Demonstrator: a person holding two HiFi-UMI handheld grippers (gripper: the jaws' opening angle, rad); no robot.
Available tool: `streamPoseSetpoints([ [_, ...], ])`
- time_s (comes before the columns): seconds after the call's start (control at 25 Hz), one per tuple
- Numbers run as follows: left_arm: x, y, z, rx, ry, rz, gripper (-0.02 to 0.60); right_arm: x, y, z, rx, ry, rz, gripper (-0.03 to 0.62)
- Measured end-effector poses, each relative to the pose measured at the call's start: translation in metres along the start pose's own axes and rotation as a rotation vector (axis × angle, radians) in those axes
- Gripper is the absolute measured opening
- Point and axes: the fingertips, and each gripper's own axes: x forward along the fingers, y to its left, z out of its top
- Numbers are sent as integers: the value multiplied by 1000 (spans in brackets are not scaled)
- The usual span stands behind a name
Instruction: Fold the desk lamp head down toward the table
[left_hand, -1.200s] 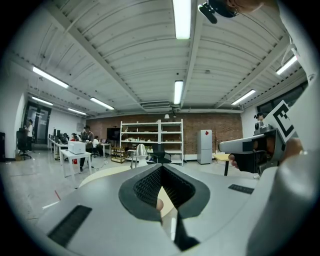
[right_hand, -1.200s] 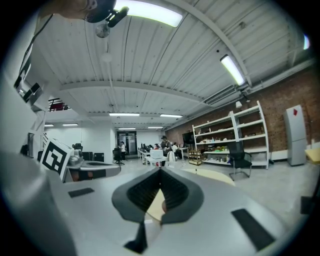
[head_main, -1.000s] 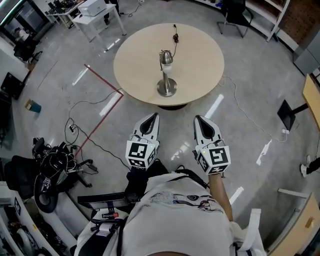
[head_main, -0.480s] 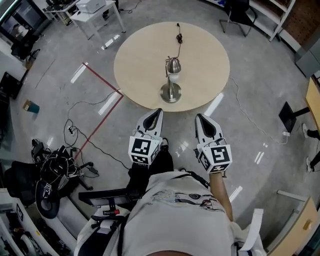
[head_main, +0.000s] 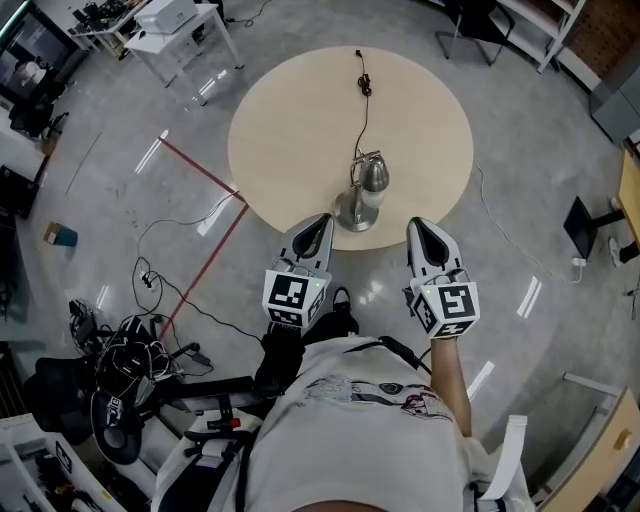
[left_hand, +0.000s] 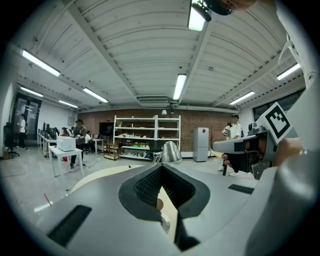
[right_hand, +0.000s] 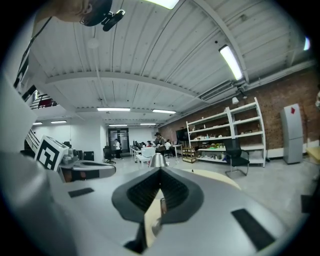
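Observation:
A silver desk lamp (head_main: 365, 192) stands upright near the front edge of the round beige table (head_main: 290, 110). Its bell-shaped head (head_main: 374, 178) sits over a round base (head_main: 350, 213), and its cord (head_main: 361, 100) runs to the far side. Both grippers are held roughly level at the table edge with nothing in them. The left gripper (head_main: 322, 221) is just left of the base and the right gripper (head_main: 418, 226) just right of it; both are shut. The lamp head (left_hand: 171, 152) rises just past the left gripper (left_hand: 162, 168), and the lamp head (right_hand: 158, 160) likewise past the right gripper (right_hand: 160, 170).
A white side table (head_main: 180, 30) with a box stands at the far left. A red tape line (head_main: 200, 170) and loose cables (head_main: 160, 290) cross the floor on the left. A chair (head_main: 475, 20) is beyond the table. Shelving (left_hand: 145, 137) and people fill the background.
The person has stepped up to the table. Both grippers now reach its front edge, with the lamp between them and nearer than before. Both stay shut.

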Motion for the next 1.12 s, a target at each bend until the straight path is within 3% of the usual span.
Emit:
streamPoseSetpoints([
  [0.36, 21, 24, -6, -24, 20, -20, 0, 30, -5, 6, -9, 13, -17, 2],
  [1.12, 50, 36, 2, -36, 38, 75, 0, 80, -7, 42, 12, -8, 95, 2],
])
